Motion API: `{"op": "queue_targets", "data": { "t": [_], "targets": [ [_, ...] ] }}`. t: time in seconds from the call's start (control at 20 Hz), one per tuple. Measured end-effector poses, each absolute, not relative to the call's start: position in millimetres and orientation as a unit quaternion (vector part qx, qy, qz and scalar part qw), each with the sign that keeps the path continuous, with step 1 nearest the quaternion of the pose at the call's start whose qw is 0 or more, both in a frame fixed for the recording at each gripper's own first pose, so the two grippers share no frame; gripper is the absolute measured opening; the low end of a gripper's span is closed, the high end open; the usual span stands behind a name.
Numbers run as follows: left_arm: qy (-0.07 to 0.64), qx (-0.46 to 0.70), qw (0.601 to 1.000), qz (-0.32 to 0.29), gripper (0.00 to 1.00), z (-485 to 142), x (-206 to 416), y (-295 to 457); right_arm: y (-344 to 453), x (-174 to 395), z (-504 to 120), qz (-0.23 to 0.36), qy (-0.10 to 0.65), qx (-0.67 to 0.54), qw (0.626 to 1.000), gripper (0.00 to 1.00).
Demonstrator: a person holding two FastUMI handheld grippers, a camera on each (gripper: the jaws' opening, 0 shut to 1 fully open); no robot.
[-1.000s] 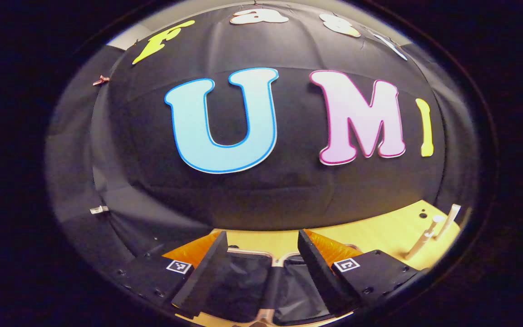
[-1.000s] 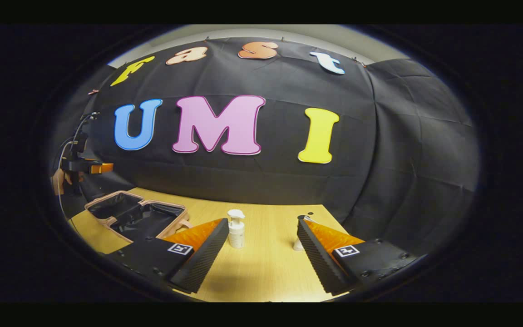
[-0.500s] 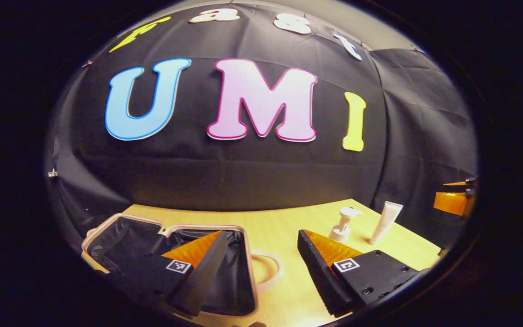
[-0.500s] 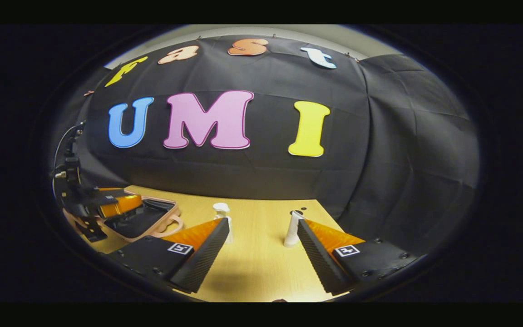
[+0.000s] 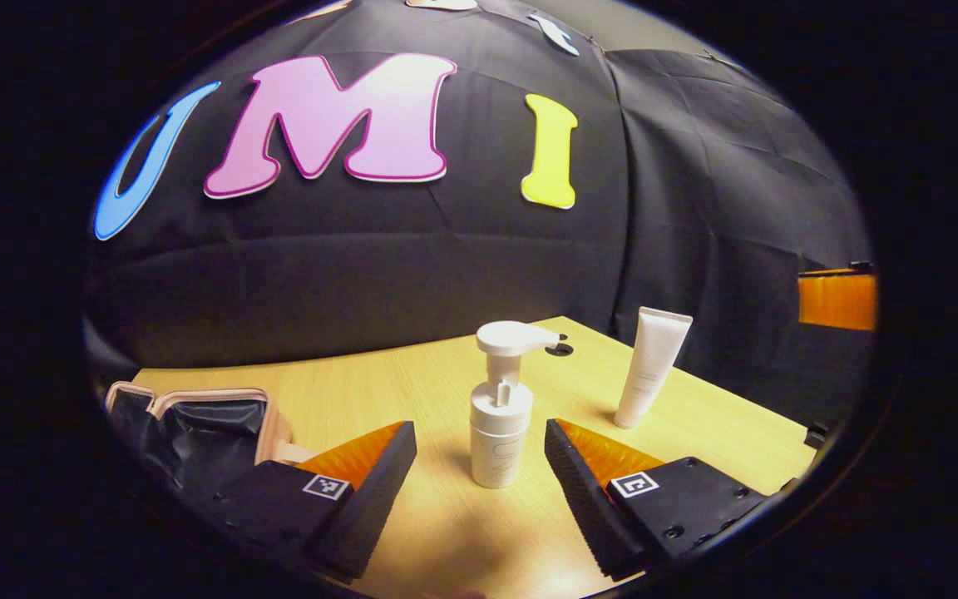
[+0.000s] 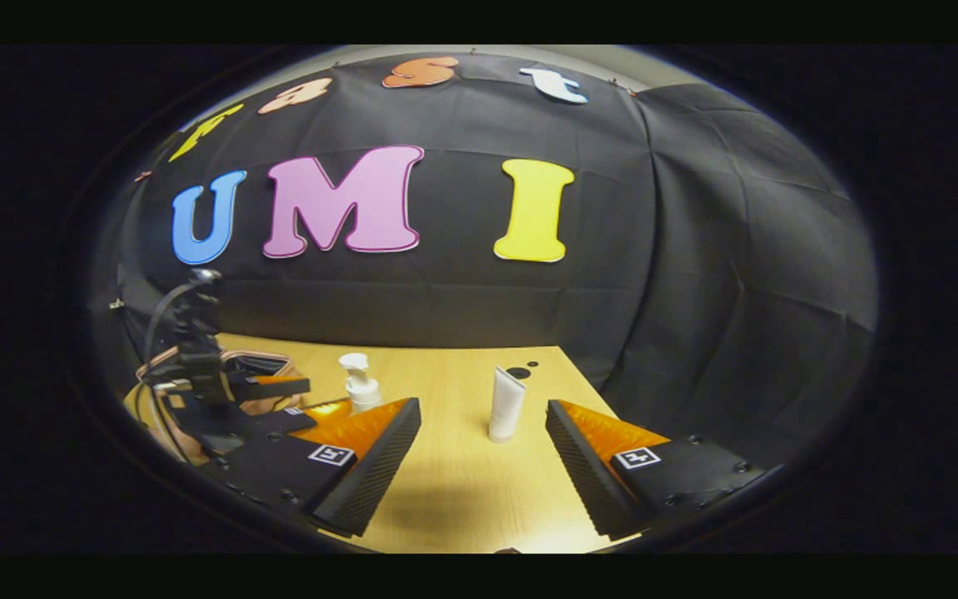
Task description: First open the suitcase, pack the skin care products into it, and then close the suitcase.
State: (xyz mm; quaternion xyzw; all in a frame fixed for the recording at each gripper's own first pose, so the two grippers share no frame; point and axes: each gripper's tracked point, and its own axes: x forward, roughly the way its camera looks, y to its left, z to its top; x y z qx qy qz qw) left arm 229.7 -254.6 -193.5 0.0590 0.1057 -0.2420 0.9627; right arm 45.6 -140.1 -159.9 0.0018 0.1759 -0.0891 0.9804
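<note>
A white pump bottle (image 5: 501, 408) stands upright on the wooden table (image 5: 446, 532), just ahead of my open left gripper (image 5: 481, 453) and in line with the gap between its fingers. A white tube (image 5: 652, 366) stands on its cap to the right of the bottle. The pink suitcase (image 5: 196, 424) lies open at the left, its black lining showing. In the right gripper view the tube (image 6: 506, 404) stands ahead of my open right gripper (image 6: 483, 433), the pump bottle (image 6: 358, 383) is further left, and the left gripper (image 6: 279, 395) hovers by the suitcase (image 6: 238, 362).
Two small round holes (image 6: 520, 371) mark the table near its far right corner. The table's right edge (image 5: 778, 416) falls off close behind the tube. An orange part of the other gripper (image 5: 837, 301) shows at the far right of the left gripper view.
My left gripper has swung right, away from above the suitcase, and now faces the pump bottle up close. The right gripper has shifted so the tube sits between its fingers' line.
</note>
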Motion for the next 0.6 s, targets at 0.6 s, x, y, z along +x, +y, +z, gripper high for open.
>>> {"op": "queue_targets", "data": {
  "t": [0.6],
  "targets": [
    [0.133,0.053,0.971,-0.192,0.76,-247.2,308.9,-298.7,-172.0,38.5,-203.6,-0.111,0.219,-0.002,0.969,0.97]
  ]
}}
